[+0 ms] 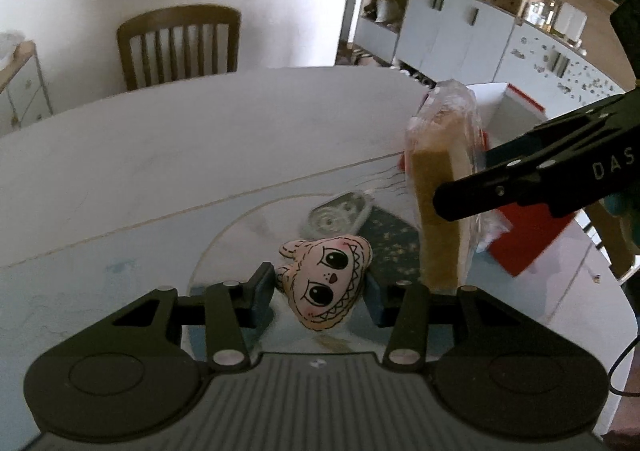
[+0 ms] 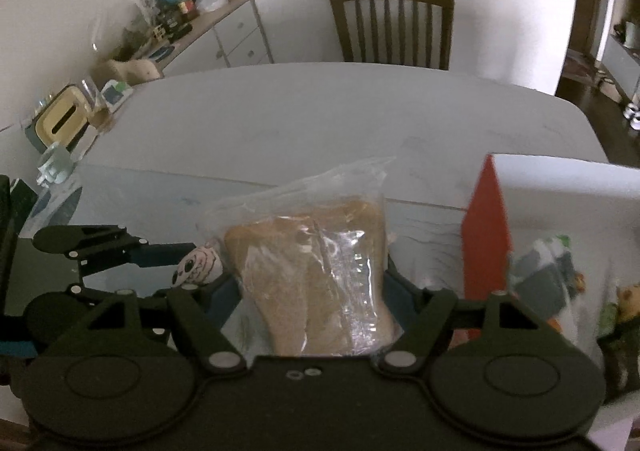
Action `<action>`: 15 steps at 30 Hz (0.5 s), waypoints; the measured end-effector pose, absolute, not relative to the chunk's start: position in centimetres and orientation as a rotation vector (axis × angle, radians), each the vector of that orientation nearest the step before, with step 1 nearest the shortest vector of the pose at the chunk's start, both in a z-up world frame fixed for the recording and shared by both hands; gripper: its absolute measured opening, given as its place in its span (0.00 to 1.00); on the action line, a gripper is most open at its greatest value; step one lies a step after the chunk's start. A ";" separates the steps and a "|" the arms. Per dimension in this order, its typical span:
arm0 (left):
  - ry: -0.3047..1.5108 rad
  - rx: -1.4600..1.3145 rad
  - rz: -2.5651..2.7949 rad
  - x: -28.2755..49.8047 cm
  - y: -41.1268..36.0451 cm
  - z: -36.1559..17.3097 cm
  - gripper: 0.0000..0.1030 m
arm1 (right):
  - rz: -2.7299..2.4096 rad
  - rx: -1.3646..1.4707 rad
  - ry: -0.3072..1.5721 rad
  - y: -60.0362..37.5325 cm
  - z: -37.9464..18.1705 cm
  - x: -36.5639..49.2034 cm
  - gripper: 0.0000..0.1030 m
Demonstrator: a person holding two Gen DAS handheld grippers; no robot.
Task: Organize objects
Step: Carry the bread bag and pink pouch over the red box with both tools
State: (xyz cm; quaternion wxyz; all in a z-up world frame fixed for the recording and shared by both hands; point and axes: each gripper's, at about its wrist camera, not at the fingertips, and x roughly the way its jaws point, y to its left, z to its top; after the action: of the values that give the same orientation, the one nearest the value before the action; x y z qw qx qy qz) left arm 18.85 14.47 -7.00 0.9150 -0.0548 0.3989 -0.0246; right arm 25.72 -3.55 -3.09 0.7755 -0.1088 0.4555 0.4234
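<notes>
A: Gripping a small pink plush face [image 1: 326, 283], the left gripper [image 1: 320, 297] has it pinched between both blue pads, one pad pressing each side. It hangs tilted, big black eyes toward the camera, above the glass tabletop [image 1: 120, 283].

B: And the right gripper [image 2: 310, 291]?

A: Clamped on a bagged slice of bread [image 2: 316, 275]. The clear plastic bag stands upright between its fingers, filling the gap from pad to pad; the loose top of the bag sticks up past the crust.

B: Where does the bread sit relative to the plush?

A: Just to the plush's right in the left wrist view, where the bread [image 1: 440, 187] shows edge-on with the right gripper's black finger [image 1: 520, 183] crossing in front of it. From the right wrist view the plush [image 2: 198, 265] peeks out just left of the bag, held by the other gripper's blue fingertip [image 2: 160, 254].

B: Anything under them?

A: A clear lidded container [image 1: 340, 213] and a dark star-patterned packet [image 1: 394, 241] lie on the table behind the plush (both a bit blurred). A red-and-white open box [image 2: 486, 235] stands just right of the bread, with jumbled items inside it. A wooden chair [image 2: 392, 23] stands at the table's far edge.
</notes>
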 end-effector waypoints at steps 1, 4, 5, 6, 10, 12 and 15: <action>0.814 -0.102 -0.058 18.7 14.0 -6.6 0.44 | 0.915 -0.231 0.984 -4.2 -2.7 25.5 0.73; 0.800 -0.093 -0.081 18.6 13.0 -5.6 0.44 | 0.906 -0.230 0.977 -5.5 -1.8 25.3 0.73; 0.795 -0.090 -0.087 18.6 12.6 -5.3 0.44 | 0.903 -0.227 0.971 -6.0 -1.5 25.2 0.73; 0.791 -0.087 -0.094 18.7 12.1 -5.0 0.44 | 0.900 -0.225 0.968 -6.4 -1.2 25.1 0.73; 0.771 -0.074 -0.117 19.1 10.1 -4.0 0.44 | 0.883 -0.209 0.945 -8.6 0.0 24.9 0.73; 0.761 -0.068 -0.125 19.2 9.2 -3.5 0.44 | 0.875 -0.197 0.935 -9.6 0.4 25.0 0.73; 0.749 -0.060 -0.142 19.6 7.6 -2.8 0.44 | 0.884 -0.145 0.947 -11.3 1.1 25.6 0.73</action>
State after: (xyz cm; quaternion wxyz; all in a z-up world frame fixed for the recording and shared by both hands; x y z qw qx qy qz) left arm 19.58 7.63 -2.81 0.9278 -0.0293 0.3652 -0.0695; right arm 25.57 -11.30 1.08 0.7951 -0.0676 0.4406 0.4112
